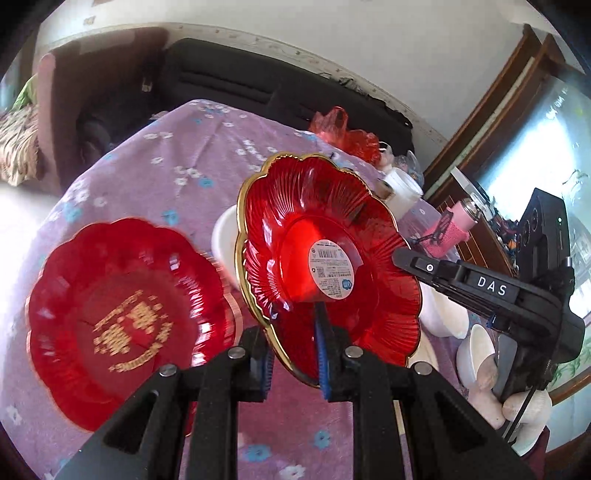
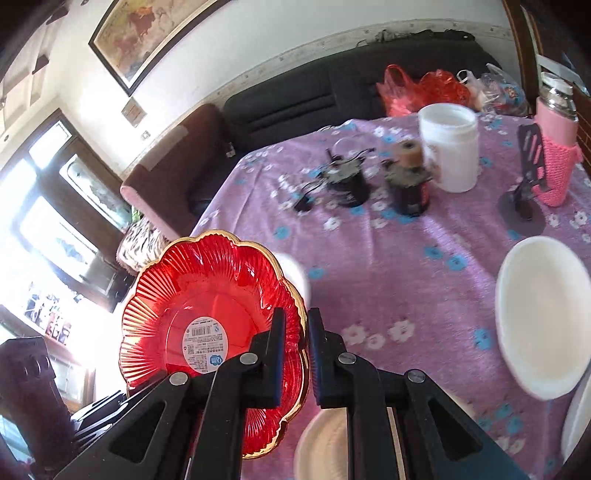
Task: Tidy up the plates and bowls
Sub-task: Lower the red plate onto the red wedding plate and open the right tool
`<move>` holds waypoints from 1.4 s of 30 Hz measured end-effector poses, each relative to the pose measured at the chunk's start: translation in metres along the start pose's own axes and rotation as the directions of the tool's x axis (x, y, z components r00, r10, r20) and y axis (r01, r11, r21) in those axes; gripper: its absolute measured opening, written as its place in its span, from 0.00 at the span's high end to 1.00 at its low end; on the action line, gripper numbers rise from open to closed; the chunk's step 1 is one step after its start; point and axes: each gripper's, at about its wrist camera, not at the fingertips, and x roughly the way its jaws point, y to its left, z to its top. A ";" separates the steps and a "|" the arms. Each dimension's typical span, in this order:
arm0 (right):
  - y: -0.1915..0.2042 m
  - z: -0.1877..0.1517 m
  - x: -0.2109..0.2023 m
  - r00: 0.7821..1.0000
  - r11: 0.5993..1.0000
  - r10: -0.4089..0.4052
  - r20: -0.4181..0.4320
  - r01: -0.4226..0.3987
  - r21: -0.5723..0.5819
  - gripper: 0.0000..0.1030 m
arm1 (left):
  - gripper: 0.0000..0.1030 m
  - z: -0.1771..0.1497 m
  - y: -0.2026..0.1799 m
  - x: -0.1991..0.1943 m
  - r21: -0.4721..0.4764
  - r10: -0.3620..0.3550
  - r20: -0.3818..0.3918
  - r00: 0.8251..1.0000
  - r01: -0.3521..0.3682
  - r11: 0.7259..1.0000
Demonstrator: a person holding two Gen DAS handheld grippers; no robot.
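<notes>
Above the purple-clothed table [image 1: 155, 177], both grippers pinch one gold-rimmed red plate [image 1: 325, 254] by opposite edges — left gripper [image 1: 295, 354] and right gripper [image 2: 306, 354] nearly closed on its rim, holding it tilted, label showing, probably to stack it onto the other red plate [image 1: 122, 317] lying flat nearby.

Glossy ribbed red plastic plate [image 1: 325, 254] with gilt rim; soft matt floral cloth tablecloth [image 2: 424, 266].

A dark sofa [image 2: 332, 92] stands against the white wall [image 2: 258, 33]. A framed painting [image 2: 144, 33] hangs above; bright windows [image 2: 48, 221] glare
</notes>
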 end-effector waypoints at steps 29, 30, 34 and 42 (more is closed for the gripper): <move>0.130 -0.071 0.156 0.977 0.968 -0.094 -0.190 0.046 -0.245 0.83 | 0.71 -0.034 0.161 -0.017 -0.204 0.173 -0.024 0.985 -0.174 0.963; 0.132 -0.072 0.154 0.980 0.963 -0.109 -0.166 0.062 -0.263 0.83 | 0.68 -0.034 0.161 -0.018 -0.207 0.162 -0.019 0.987 -0.162 0.965; 0.135 -0.068 0.135 0.989 0.945 -0.137 -0.057 0.113 -0.307 0.81 | 0.50 -0.032 0.155 -0.024 -0.201 0.130 -0.003 0.991 -0.128 0.971; 0.107 -0.065 0.061 0.994 0.982 -0.061 0.090 0.076 -0.172 0.67 | 0.35 -0.027 0.146 -0.032 -0.180 0.138 0.031 0.990 -0.130 0.975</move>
